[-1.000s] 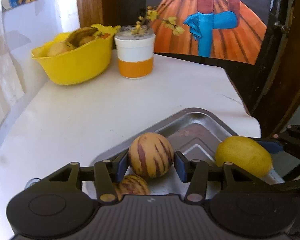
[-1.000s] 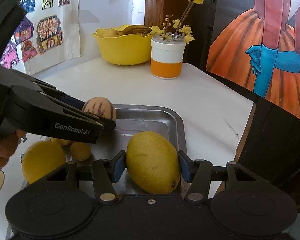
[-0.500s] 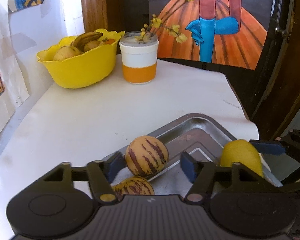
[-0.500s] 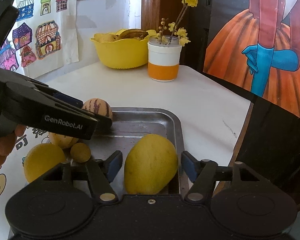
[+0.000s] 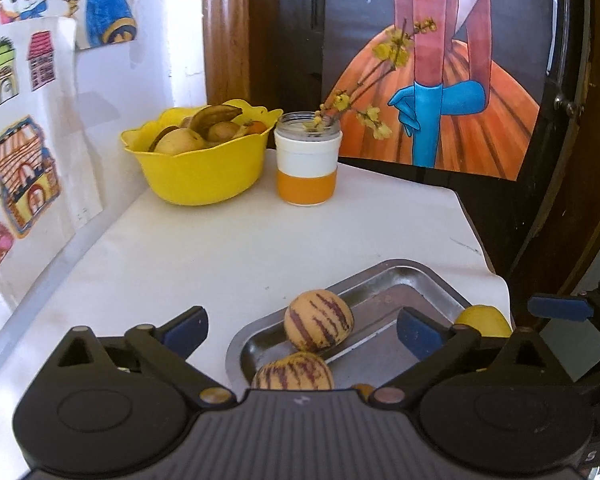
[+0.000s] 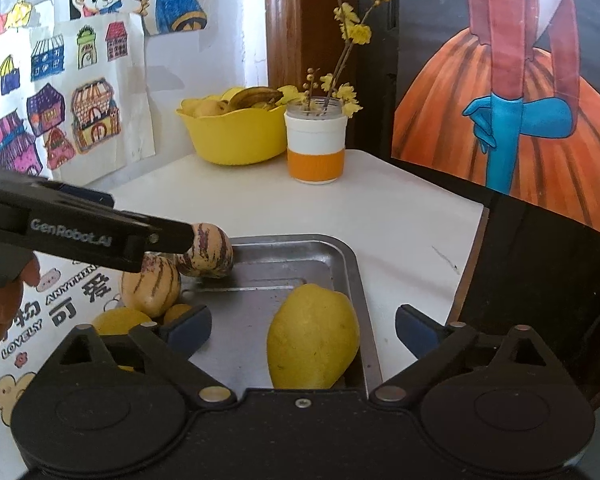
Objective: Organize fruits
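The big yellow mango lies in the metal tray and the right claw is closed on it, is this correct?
Not fully. The mango lies in the metal tray, but the right claw is open, its fingers apart from the fruit on both sides. The right wrist view shows this.

Mango half behind tongs

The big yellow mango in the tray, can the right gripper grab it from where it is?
Probably yes. The right gripper is open, and the mango lies in the metal tray right between its fingers with nothing covering it. The left gripper is off to the side, by the striped fruit.
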Demonstrator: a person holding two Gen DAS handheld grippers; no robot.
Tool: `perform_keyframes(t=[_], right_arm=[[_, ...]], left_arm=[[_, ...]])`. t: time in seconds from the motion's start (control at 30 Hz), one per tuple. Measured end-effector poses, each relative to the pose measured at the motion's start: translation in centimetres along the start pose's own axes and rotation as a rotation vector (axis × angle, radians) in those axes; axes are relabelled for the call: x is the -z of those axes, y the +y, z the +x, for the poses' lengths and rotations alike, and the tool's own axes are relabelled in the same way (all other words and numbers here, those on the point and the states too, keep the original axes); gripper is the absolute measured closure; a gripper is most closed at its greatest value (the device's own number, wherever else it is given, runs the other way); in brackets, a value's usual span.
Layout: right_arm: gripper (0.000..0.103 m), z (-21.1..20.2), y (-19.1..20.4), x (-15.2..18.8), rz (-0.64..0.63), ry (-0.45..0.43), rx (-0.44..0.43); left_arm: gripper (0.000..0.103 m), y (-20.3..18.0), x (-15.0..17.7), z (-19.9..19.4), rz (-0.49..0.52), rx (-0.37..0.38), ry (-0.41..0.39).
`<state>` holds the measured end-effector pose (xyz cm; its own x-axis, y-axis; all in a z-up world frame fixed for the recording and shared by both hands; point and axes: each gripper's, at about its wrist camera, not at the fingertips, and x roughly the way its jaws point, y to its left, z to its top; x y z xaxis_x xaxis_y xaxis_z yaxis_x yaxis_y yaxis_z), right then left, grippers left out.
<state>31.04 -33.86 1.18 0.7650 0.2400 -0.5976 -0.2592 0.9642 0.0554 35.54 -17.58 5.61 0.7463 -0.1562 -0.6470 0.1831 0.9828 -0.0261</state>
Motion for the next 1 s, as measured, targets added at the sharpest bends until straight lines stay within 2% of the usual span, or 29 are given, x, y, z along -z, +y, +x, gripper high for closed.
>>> perform_keyframes(t=[0.3,1.0], right_arm=[[0.001,-2.2,1.4,0.8,0.035,-0.044,0.042],[0.001,-10.1,7.0,4.4,0.065,-0.13,0.092]], left_arm=[[0.001,1.6,1.3,-2.6,-0.052,-0.025,-0.042],[0.001,3.5,6.9,-10.8,-0.083,-0.035,-0.105]])
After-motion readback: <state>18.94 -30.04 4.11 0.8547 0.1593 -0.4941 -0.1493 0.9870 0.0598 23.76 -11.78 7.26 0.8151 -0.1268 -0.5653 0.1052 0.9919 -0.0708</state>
